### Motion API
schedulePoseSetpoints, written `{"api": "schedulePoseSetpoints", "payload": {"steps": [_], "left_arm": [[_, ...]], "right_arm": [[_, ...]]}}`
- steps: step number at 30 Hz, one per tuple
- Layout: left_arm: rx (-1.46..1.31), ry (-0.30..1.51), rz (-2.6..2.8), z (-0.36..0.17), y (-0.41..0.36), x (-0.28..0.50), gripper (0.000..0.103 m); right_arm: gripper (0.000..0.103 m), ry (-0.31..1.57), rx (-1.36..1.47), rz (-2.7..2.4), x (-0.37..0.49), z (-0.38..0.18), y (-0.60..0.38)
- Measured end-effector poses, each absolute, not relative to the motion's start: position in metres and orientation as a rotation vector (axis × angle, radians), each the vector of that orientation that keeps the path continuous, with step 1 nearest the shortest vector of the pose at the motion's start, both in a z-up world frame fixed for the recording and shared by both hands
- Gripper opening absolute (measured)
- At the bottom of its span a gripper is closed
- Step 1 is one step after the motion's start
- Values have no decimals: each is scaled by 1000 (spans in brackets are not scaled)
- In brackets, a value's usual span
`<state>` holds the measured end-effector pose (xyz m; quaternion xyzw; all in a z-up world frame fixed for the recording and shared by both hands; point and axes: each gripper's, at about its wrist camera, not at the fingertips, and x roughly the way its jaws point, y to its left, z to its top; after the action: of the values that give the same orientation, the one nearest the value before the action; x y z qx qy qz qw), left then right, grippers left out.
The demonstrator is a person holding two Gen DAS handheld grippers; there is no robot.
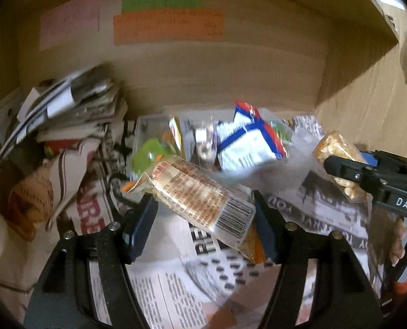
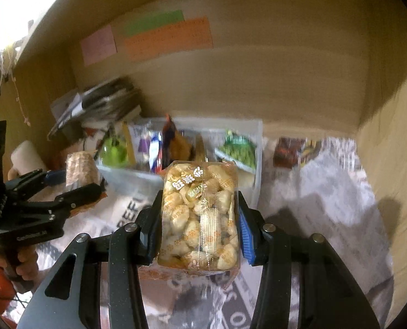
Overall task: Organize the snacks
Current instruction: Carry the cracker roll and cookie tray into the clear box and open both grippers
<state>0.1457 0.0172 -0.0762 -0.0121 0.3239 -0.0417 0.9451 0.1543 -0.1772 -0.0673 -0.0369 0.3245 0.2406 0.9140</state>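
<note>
My left gripper (image 1: pixel 203 216) is shut on a long packet of round crackers (image 1: pixel 195 192) with a barcode, held slanted above the newspaper. In the right wrist view, the right gripper (image 2: pixel 200 219) is shut on a clear pack of pale puffed snacks (image 2: pixel 200 213), which stands lengthwise between the pads. Each gripper shows in the other's view: the right gripper (image 1: pixel 343 170) with its puffed snack pack (image 1: pixel 332 145), and the left gripper (image 2: pixel 66 186) with its cracker packet (image 2: pixel 81 168). Behind both stands a clear bin (image 2: pixel 129 176) with several snack bags, among them a blue-and-white bag (image 1: pixel 247 145) and a green bag (image 2: pixel 237 148).
Newspaper (image 2: pixel 326 192) covers the floor of a wooden nook. A pile of magazines and papers (image 1: pixel 74 104) fills the back left corner. Coloured notes (image 2: pixel 167 38) are stuck on the back wall. A dark red packet (image 2: pixel 288 150) lies to the right of the bin. A hand (image 2: pixel 25 266) holds the left gripper's handle.
</note>
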Motion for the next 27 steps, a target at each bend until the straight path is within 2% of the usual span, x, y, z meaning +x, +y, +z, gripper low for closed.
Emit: {"api": "schedulePoseSetpoints", "payload": {"steps": [7,16,27], "left_arm": [[-26,669,-100,-75,16,186,67],[1,689,-122,-86,6,225,67],[32,650,-131,-91,11,232,69]], "right_arm": [[43,633,-98,494,180,-53,-165],[43,689,-104,493,227,-58,-144],[45,756,-102,491,252,-77,-130]]}}
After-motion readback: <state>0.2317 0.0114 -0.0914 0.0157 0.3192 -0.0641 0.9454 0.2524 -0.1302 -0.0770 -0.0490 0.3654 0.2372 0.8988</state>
